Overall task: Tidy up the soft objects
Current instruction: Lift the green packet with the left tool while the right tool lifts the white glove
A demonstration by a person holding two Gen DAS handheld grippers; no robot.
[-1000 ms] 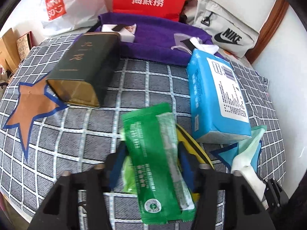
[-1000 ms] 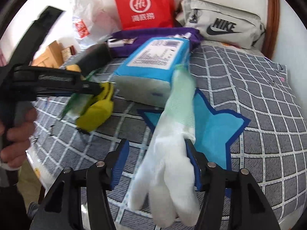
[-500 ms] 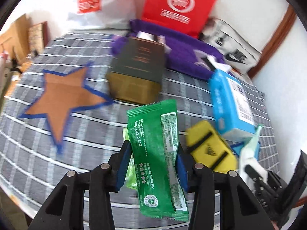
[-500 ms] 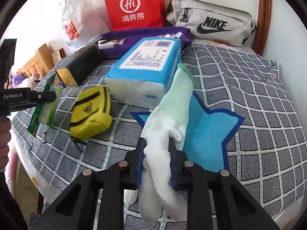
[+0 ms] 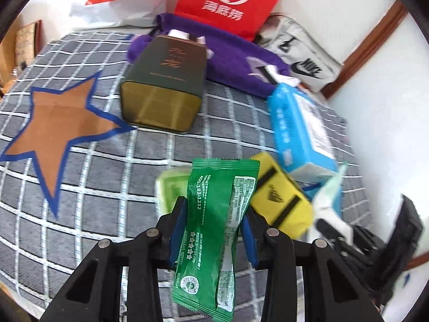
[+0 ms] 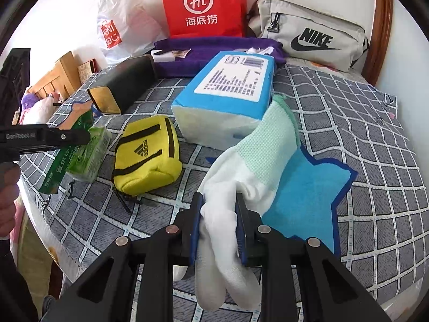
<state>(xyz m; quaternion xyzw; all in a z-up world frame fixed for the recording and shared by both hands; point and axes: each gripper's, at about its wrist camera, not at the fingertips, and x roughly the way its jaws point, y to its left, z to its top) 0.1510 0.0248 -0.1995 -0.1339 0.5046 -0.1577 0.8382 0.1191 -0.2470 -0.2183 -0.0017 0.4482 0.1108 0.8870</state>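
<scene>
White knit glove clamped in right tool over blue star patch, likely for sorting; left tool closing on green foil sachet.

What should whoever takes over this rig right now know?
Left gripper: closing on the green packet, held above the bed.
Right gripper: shut on the white glove, its cuff trailing over the blue star.
Yellow pouch, tissue pack and dark tin lie on the bed; the orange star is bare.
Done: both picked up. Left: placing them.
</scene>
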